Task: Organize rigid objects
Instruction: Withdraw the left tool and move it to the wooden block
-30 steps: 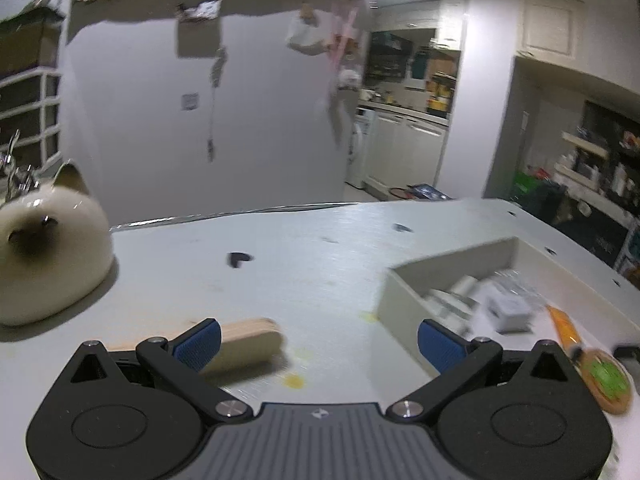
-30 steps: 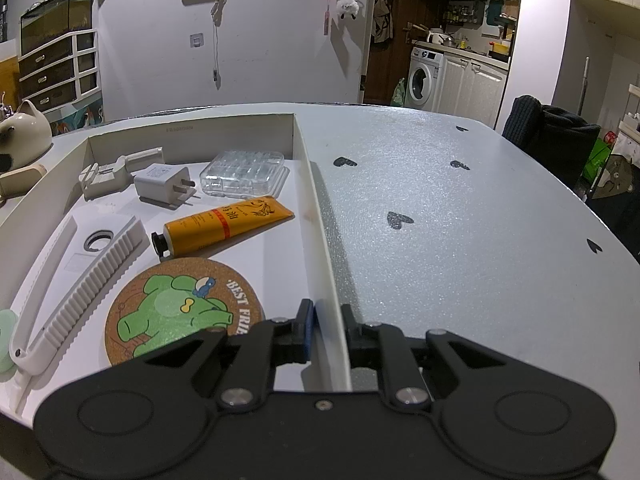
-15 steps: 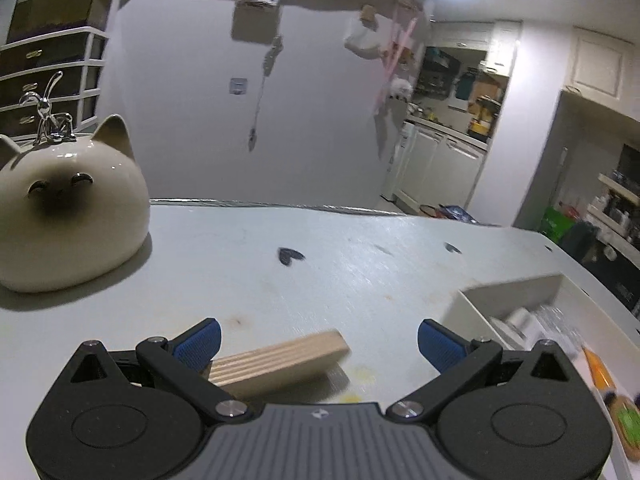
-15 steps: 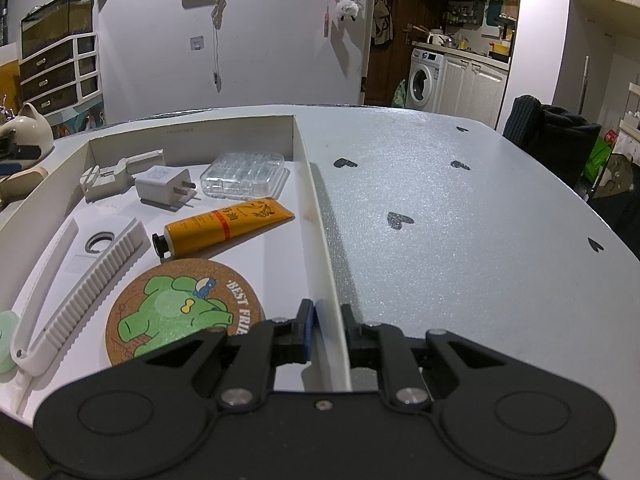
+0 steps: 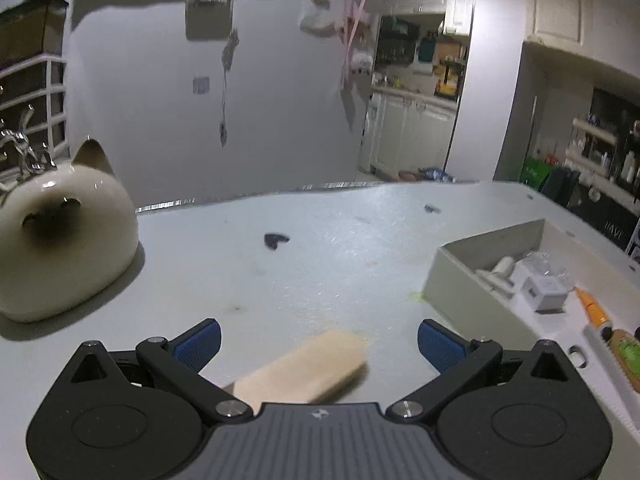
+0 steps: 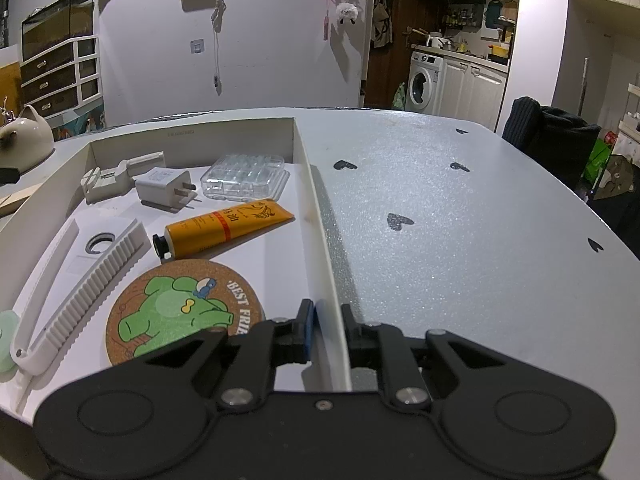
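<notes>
A pale wooden block [image 5: 304,368] lies flat on the white table, between and just below the blue pads of my left gripper [image 5: 319,342], which stands open and apart from it. The block's end [image 6: 14,200] also shows at the left edge of the right wrist view. My right gripper [image 6: 327,326] is shut on the right wall of the white tray [image 6: 320,240]. Inside the tray lie an orange tube [image 6: 224,226], a cork coaster with a green figure [image 6: 182,312], a white comb-like tool [image 6: 76,284], a white plug adapter [image 6: 162,190] and a clear plastic case [image 6: 244,178].
A cream cat-shaped ceramic pot [image 5: 60,240] stands at the left of the table. The tray [image 5: 472,276] lies to the right of my left gripper. Small black hearts [image 6: 398,222] mark the tabletop. A dark chair [image 6: 548,136] stands past the table's far right edge.
The left view swung left and then back right; the wooden block now lies centred between the left fingers instead of by the left one. The right gripper and tray have not moved.
</notes>
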